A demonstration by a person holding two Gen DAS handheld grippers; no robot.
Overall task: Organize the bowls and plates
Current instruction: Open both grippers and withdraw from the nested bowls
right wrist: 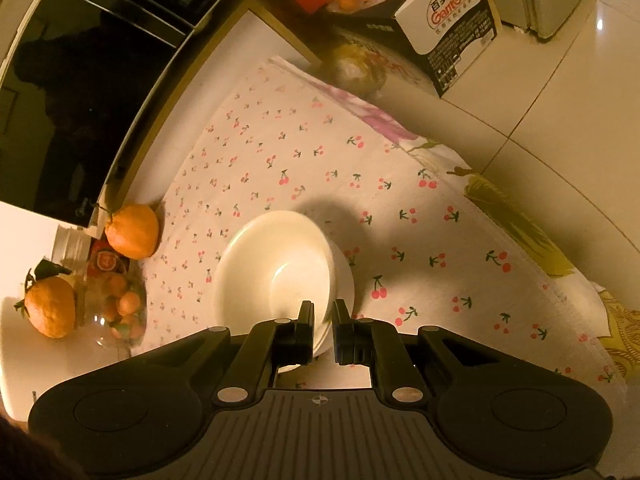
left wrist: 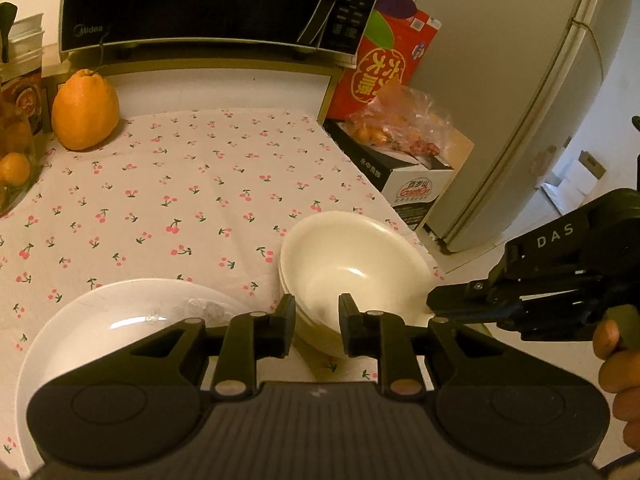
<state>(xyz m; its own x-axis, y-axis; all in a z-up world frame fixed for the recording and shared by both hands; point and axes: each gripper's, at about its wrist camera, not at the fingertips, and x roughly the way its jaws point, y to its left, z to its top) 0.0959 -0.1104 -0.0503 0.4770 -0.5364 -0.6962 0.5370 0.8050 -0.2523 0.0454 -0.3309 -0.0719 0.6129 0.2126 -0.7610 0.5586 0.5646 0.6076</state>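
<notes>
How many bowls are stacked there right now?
2 at least: the top bowl, its rim pinched by the right hand-held gripper, and a lower bowl nested beneath. More may be hidden.

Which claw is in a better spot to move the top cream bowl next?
Right, probably. The right claw is already shut on the rim of the glossy cream round top bowl, which sits tilted. The left claw only straddles the near edge of the bowl stack, with its jaws apart.

White bowls [left wrist: 352,256] and plate [left wrist: 120,320] on cherry-print cloth [left wrist: 180,184]; orange citrus [left wrist: 85,110].
</notes>
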